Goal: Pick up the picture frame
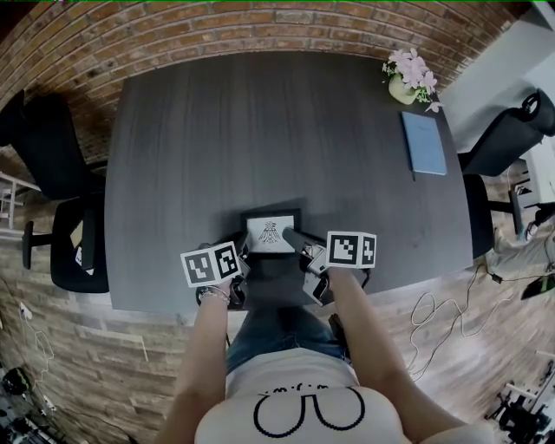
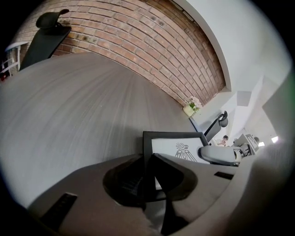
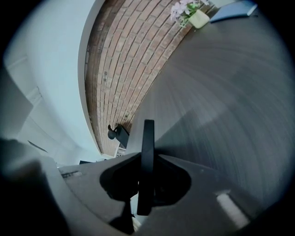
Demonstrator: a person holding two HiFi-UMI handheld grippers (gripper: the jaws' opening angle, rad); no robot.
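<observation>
A small black picture frame [image 1: 271, 232] with a white print sits tilted over the near edge of the dark table [image 1: 260, 130]. My left gripper [image 1: 244, 254] grips its left side. In the left gripper view the frame's [image 2: 177, 148] left border runs down between the jaws of my left gripper [image 2: 150, 182], which press on it. My right gripper [image 1: 299, 245] holds the right side. In the right gripper view the frame [image 3: 147, 143] shows edge-on, pinched between the jaws of my right gripper [image 3: 144, 184]. I cannot tell whether the frame touches the table.
A pot of pink flowers [image 1: 409, 78] and a blue notebook [image 1: 423, 143] lie at the table's far right. Black office chairs stand left [image 1: 61, 173] and right [image 1: 507, 143] of the table. A brick wall [image 1: 217, 26] runs behind it.
</observation>
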